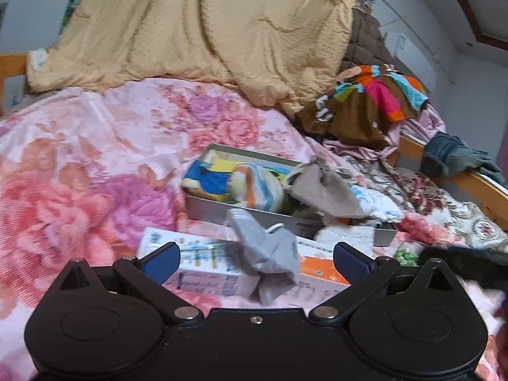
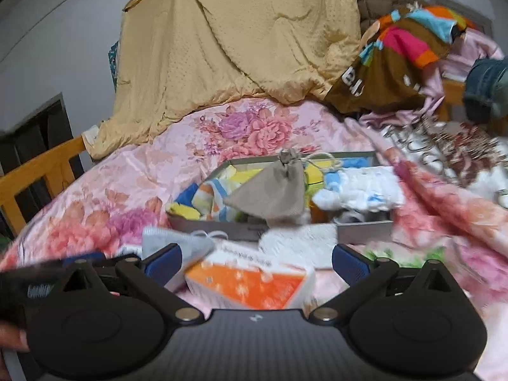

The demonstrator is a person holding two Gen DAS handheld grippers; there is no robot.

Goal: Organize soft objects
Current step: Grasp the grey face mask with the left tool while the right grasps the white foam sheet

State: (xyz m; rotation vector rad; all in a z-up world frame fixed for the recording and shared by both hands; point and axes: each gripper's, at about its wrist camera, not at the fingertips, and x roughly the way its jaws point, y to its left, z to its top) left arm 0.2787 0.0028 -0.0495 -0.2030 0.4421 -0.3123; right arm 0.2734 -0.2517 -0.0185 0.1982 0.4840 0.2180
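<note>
A grey tray [image 1: 219, 212] [image 2: 365, 230] on the pink floral bed holds folded cloths, a striped cloth [image 1: 257, 187] [image 2: 209, 200] and a white cloth [image 2: 362, 190]. A beige drawstring pouch [image 1: 324, 190] [image 2: 273, 193] lies across the tray. A grey cloth [image 1: 266, 247] [image 2: 177, 241] lies on the boxes before the tray, between my left gripper's fingers without being gripped. My left gripper [image 1: 254, 258] is open. My right gripper [image 2: 257, 262] is open and empty above an orange box [image 2: 247, 285]. A white fluffy cloth [image 1: 346, 235] [image 2: 298, 238] lies at the tray's front wall.
A white and blue box [image 1: 203, 266] lies beside the orange box [image 1: 320, 276]. A tan quilt [image 1: 206, 28] [image 2: 235, 38] is heaped at the back. Colourful clothes [image 1: 371, 98] [image 2: 406, 50] and jeans [image 1: 451, 155] lie at the right by the wooden bed rail [image 1: 476, 184].
</note>
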